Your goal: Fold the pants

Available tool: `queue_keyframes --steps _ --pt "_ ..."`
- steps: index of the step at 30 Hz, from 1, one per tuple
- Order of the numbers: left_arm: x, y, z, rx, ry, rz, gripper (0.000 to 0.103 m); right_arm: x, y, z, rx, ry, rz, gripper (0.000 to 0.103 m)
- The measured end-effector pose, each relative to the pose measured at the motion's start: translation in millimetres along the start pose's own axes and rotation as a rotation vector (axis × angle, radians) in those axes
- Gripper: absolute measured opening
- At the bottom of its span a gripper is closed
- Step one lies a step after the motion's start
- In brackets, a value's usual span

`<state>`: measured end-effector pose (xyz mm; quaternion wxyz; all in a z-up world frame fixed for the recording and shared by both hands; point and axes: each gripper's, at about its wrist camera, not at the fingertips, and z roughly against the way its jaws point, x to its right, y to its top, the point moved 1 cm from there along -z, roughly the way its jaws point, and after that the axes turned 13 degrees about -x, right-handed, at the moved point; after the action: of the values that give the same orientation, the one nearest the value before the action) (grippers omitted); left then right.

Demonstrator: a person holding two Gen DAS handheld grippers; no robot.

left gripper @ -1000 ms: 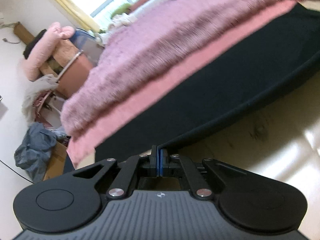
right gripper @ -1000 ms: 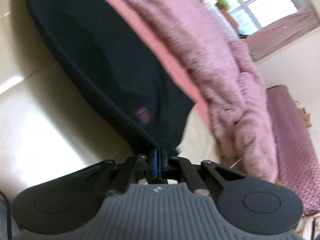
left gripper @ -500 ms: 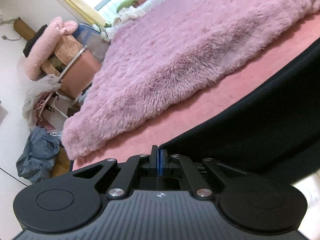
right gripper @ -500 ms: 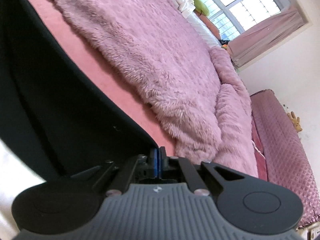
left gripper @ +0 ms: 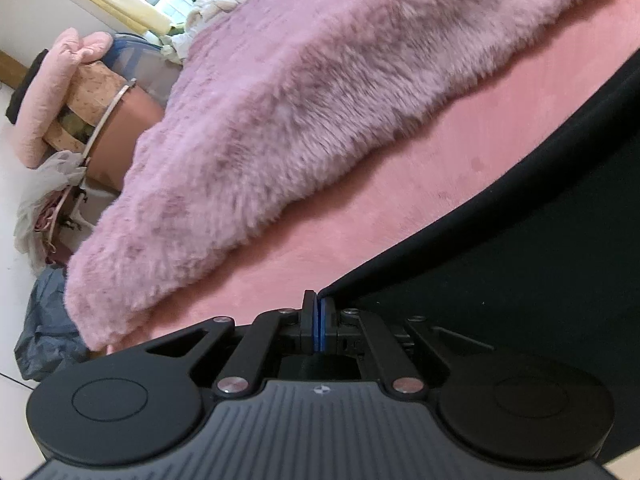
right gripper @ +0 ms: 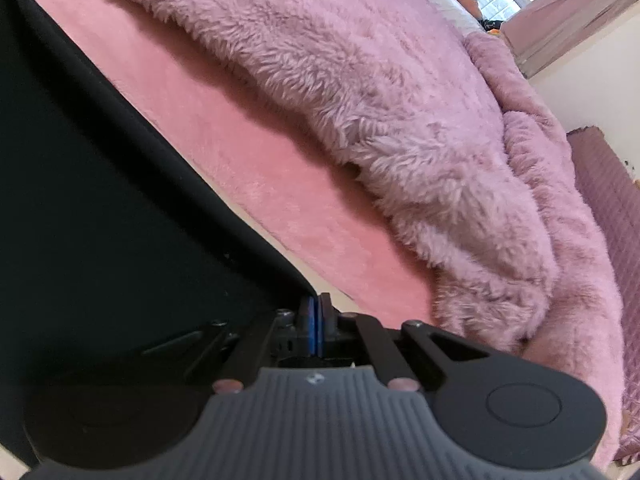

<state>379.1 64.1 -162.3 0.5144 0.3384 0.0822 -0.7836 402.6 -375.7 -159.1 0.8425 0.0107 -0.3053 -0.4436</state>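
Note:
The black pants (left gripper: 520, 248) hang stretched between my two grippers over a pink bed sheet (left gripper: 400, 200). My left gripper (left gripper: 318, 300) is shut on one corner of the cloth, which runs up to the right from its blue pads. In the right wrist view the black pants (right gripper: 100, 200) fill the left side, and my right gripper (right gripper: 316, 300) is shut on the other corner. The taut upper edge of the cloth runs away from each grip. The lower part of the pants is out of view.
A fluffy pink blanket (left gripper: 320, 100) covers the bed beyond the sheet (right gripper: 260, 168). In the left wrist view, a chair piled with pink cushions (left gripper: 60, 80), bags (left gripper: 44, 320) and clutter stand on the floor at the left. A quilted mauve cover (right gripper: 608, 220) lies at the right.
Both grippers have carried the pants forward from the pale floor over the bed. The fluffy blanket now looks nearer and larger, and the floor has left both views.

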Motion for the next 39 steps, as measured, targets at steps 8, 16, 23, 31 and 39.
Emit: queue_keyframes --steps 8,16,23,31,39 --pt "2.2 -3.4 -9.3 0.003 -0.036 0.033 0.0 -3.6 7.7 -20.8 -0.007 0.038 -0.027 0.0" --pt "4.6 6.8 -17.5 -0.066 -0.062 -0.031 0.01 -1.0 5.7 -19.7 0.003 0.055 -0.075 0.0" --pt "-2.6 -8.1 6.3 -0.004 -0.071 0.055 0.039 -0.7 1.9 0.6 0.085 0.052 -0.17 0.057" --pt "7.5 -55.2 71.4 0.086 -0.347 0.188 0.039 23.7 -70.9 56.1 0.147 0.197 -0.627 0.057" --pt "42.2 -84.3 78.4 0.027 -0.416 0.209 0.022 17.2 -205.1 58.8 0.127 0.459 -1.314 0.057"
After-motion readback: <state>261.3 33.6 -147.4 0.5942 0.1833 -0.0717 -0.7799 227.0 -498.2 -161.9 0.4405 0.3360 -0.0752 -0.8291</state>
